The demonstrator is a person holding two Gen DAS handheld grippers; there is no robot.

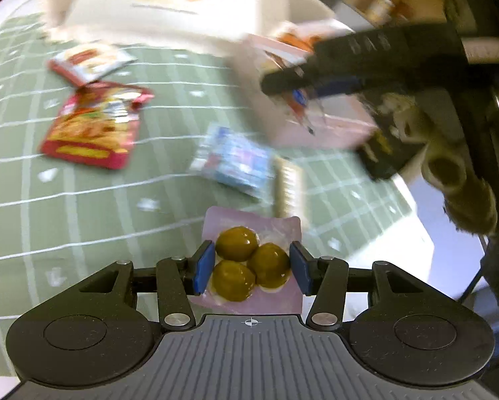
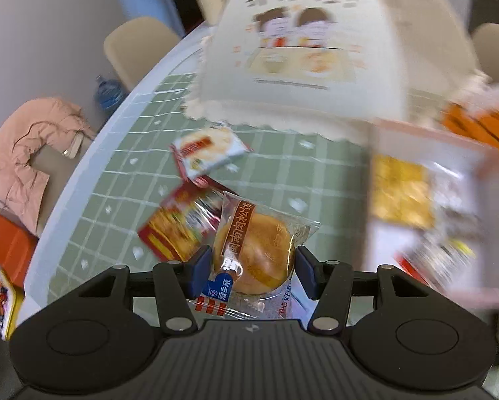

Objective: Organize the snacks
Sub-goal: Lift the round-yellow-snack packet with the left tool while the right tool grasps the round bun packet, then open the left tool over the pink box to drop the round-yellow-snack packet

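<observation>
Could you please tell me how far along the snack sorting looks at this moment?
Partly done: the pink tray already holds several packets. In hand: the left gripper grips a pouch of green olives, and the right gripper a wrapped round pastry. Left on the green tablecloth: a red packet, a white packet and a blue packet.

The left gripper has blue pads on its fingers, black linkage arms with round silver screws, and a grey ribbed body carrying a small crosshair mark, flanked by two black round housings. The right gripper looks the same: dark blue fingers, black links, silver screws, grey ribbed body with a small pale mark.
</observation>
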